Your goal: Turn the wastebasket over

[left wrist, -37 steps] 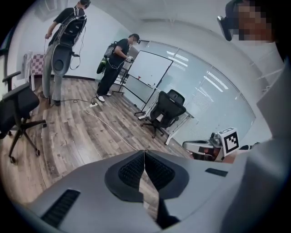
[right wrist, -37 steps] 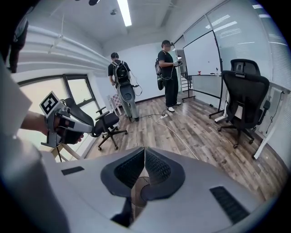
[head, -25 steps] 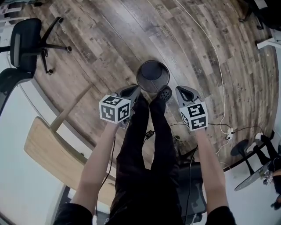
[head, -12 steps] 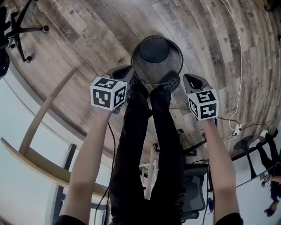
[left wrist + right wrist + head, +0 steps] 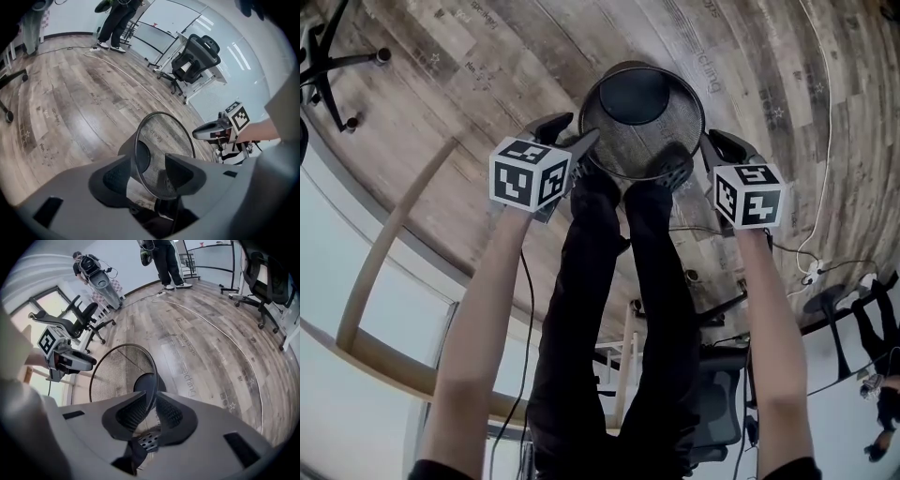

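**Claws on opposite sides of the rim**

Mesh wastebasket point(image 5: 619, 155) stands mouth-up on the wood floor point(image 5: 487, 56), upper centre of the head view. Right claw point(image 5: 722, 147) is pinched tight on the rim at frame right. Left claw point(image 5: 573, 131), jaws just opening, straddles the opposite rim without pressing, likely a two-sided hold for the flip

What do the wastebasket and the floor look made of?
Wastebasket: probably black metal mesh, matte; the wall is a fine see-through weave under a thin solid rim.
Floor: grey-brown planks with visible grain and seams; whether real wood or laminate cannot be told.
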Demonstrator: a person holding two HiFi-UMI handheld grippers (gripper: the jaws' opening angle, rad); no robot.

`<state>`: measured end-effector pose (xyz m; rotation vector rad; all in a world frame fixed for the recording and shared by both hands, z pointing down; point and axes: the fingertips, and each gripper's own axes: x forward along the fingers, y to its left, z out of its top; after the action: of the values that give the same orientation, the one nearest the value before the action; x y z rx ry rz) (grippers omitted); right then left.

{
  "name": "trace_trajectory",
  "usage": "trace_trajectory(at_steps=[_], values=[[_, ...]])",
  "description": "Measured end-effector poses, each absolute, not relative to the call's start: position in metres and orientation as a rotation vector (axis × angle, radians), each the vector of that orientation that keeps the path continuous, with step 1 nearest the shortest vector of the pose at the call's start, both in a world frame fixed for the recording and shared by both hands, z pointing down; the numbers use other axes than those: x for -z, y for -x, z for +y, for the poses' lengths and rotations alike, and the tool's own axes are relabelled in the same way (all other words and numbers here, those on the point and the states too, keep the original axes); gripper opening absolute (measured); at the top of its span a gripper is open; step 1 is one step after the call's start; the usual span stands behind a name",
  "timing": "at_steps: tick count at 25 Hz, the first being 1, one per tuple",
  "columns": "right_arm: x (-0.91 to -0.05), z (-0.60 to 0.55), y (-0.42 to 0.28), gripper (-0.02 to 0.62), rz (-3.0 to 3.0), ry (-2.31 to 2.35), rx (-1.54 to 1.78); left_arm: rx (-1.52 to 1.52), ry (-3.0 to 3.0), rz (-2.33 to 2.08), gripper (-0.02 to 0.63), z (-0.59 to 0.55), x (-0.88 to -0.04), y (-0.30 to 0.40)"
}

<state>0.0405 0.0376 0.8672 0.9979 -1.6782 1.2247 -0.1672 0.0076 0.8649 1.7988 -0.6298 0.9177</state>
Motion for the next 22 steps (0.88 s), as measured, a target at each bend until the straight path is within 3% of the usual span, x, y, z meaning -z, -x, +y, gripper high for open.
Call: trace_trajectory(at_steps=[1, 2, 3, 6, 8, 10, 12, 22], values=[[-0.871, 0.035, -0.040, 0.082, -1.676, -1.002, -1.228, -0.932, -1.800, -0.615, 0.239, 0.008, -0.869, 0.165], [-0.875, 0.033, -0.039, 0.197, -1.670, -1.008, -1.232, -0.950, -1.801, -0.602, 0.241, 0.009, -0.873, 0.163], [-0.880, 0.032, -0.038, 0.262, -1.662, -1.013, -1.237, -0.971, -1.803, -0.590, 0.241, 0.011, -0.878, 0.162], [-0.893, 0.033, -0.037, 0.204, -1.628, -1.002, -1.266, -1.030, -1.797, -0.574, 0.233, 0.013, -0.891, 0.160], [-0.901, 0.034, -0.037, 0.135, -1.617, -1.004, -1.272, -1.061, -1.785, -0.618, 0.161, 0.010, -0.899, 0.163], [-0.905, 0.032, -0.037, 0.116, -1.618, -1.009, -1.261, -1.102, -1.776, -0.679, 0.083, 0.005, -0.906, 0.166], [-0.904, 0.032, -0.034, 0.080, -1.612, -1.011, -1.254, -1.139, -1.791, -0.688, 0.067, 0.003, -0.909, 0.165], [-0.896, 0.020, -0.035, 0.078, -1.654, -0.956, -1.178, -1.142, -1.816, -0.715, 0.058, -0.011, -0.899, 0.162]])
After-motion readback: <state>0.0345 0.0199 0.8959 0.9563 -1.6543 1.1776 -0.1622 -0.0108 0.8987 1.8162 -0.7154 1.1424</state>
